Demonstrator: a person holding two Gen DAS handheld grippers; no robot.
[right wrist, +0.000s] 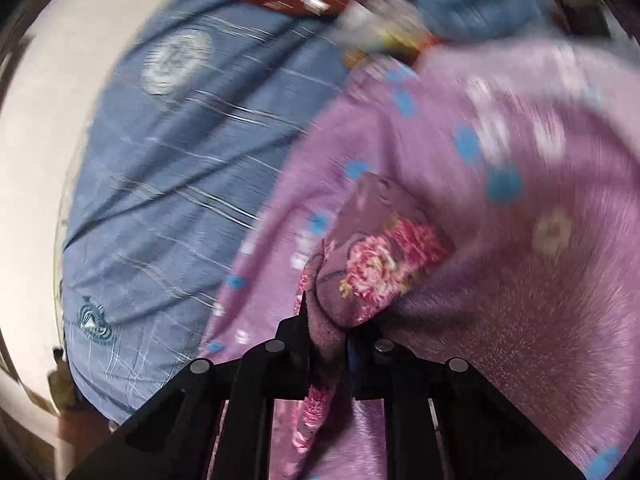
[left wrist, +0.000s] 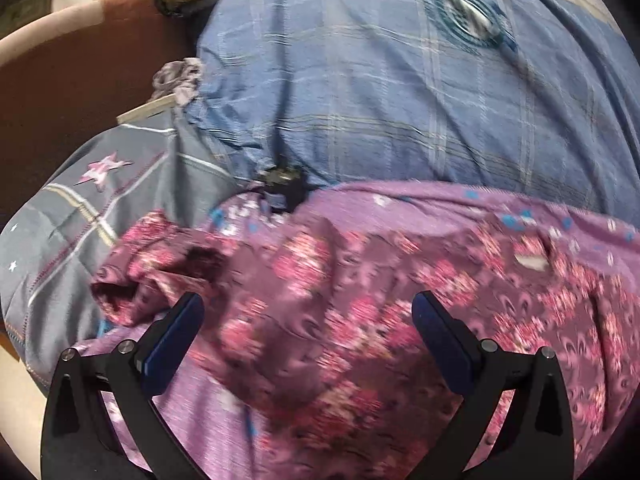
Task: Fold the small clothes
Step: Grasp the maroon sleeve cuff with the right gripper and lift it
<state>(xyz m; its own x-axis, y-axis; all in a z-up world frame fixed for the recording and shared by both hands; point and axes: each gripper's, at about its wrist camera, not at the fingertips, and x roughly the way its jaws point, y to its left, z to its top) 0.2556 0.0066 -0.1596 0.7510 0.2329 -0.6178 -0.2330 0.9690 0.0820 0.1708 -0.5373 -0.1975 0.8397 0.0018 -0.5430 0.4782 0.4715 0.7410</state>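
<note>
Our right gripper [right wrist: 326, 330] pinches the floral cloth [right wrist: 376, 264], which runs off toward one o'clock; our left gripper [left wrist: 308, 320] gapes wide, empty, above its middle.

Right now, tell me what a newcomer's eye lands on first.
The purple floral garment fills the foreground, its dark pink-flowered side spread between the open left gripper. The right gripper is shut on a bunched fold of it. Behind lies a blue plaid bedsheet.
</note>
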